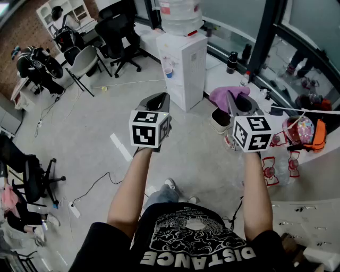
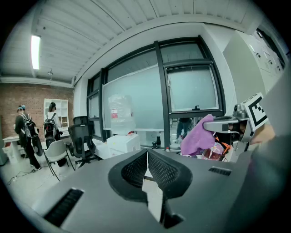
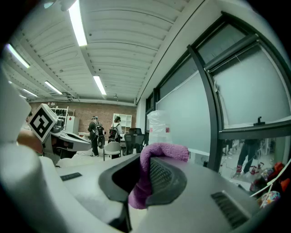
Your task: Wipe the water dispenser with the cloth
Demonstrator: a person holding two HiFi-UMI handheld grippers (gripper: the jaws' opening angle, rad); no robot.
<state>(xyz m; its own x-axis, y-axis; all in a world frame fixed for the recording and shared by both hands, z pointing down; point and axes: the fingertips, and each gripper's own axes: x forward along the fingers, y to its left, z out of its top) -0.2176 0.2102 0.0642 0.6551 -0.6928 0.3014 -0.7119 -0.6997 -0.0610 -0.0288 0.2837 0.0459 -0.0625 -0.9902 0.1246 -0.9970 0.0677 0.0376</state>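
A white water dispenser (image 1: 183, 66) with a clear bottle (image 1: 180, 16) on top stands across the floor ahead of me; it shows small in the left gripper view (image 2: 119, 142) and behind the jaws in the right gripper view (image 3: 159, 127). My right gripper (image 1: 237, 101) is shut on a purple cloth (image 1: 226, 95), which bulges out between its jaws (image 3: 150, 175) and also shows from the left gripper view (image 2: 198, 136). My left gripper (image 1: 156, 101) is shut with nothing in it (image 2: 146, 170). Both are held out in front, well short of the dispenser.
Black office chairs (image 1: 119, 34) and a grey chair (image 1: 82, 64) stand left of the dispenser. People with backpacks (image 2: 27, 129) stand far left. A counter (image 1: 313, 159) with bottles and colourful items runs on the right under the windows. Cables (image 1: 90, 186) lie on the floor.
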